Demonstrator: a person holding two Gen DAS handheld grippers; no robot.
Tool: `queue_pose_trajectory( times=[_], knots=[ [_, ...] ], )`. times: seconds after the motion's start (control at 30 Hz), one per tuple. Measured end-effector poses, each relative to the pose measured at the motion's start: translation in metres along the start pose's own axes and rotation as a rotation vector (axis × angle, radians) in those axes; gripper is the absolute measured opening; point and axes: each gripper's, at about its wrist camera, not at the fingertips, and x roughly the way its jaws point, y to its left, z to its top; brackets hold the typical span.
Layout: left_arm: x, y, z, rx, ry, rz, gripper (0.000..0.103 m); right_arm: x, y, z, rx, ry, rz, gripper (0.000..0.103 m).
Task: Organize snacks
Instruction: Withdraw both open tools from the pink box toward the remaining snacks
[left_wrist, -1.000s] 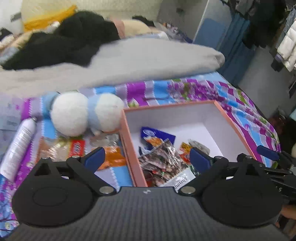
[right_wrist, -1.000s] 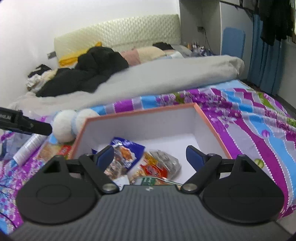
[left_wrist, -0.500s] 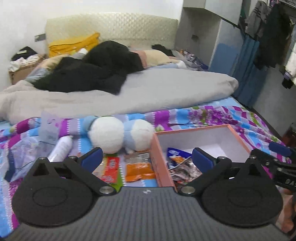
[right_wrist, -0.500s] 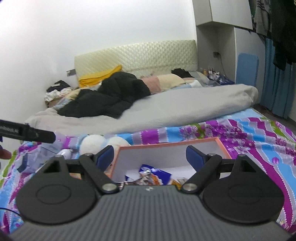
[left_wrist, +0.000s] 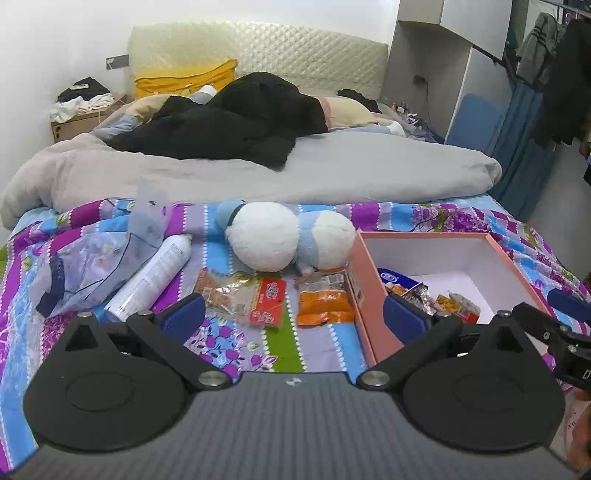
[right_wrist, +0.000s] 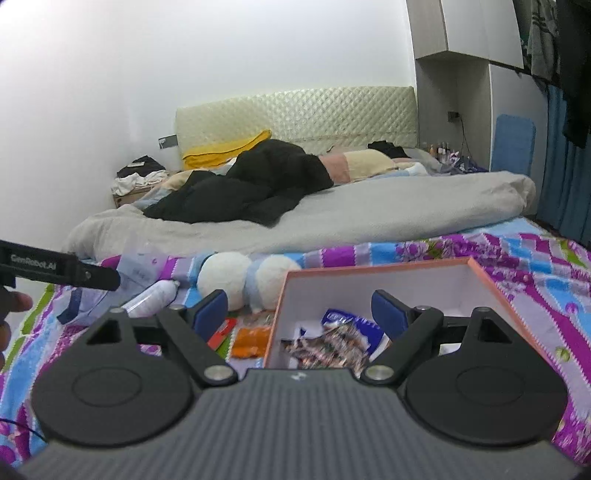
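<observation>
From the left I see a white spray can (left_wrist: 155, 275) on the bed, then three loose snack packets (left_wrist: 322, 307) lying between my left gripper's (left_wrist: 293, 314) wide, empty jaws, just left of the pink box (left_wrist: 360, 291). The orange one lies nearest the box wall. My right gripper (right_wrist: 301, 314), jaws also wide and empty, hangs over the box, so I judge the left nearer.

Orange-rimmed white box (left_wrist: 436, 254), purple floral bedsheet (left_wrist: 229, 354)

Each hand-held gripper (left_wrist: 293, 312) (right_wrist: 300, 310) is black, with blue pads (left_wrist: 184, 312) and silver screws.
</observation>
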Motion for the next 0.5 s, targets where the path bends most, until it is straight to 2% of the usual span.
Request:
queue_pose_trajectory(
  times=[0.33, 0.5],
  knots=[
    [-0.018, 0.006, -0.037, -0.004, -0.005, 0.035, 0.103, -0.018, 0.020, -0.028, 0.041, 0.008, 0.014, 0.086],
    [-0.026, 0.007, -0.054, 0.012, -0.002, 0.030, 0.103, -0.027, 0.030, -0.037, 0.039, 0.006, 0.015, 0.086]
  ],
)
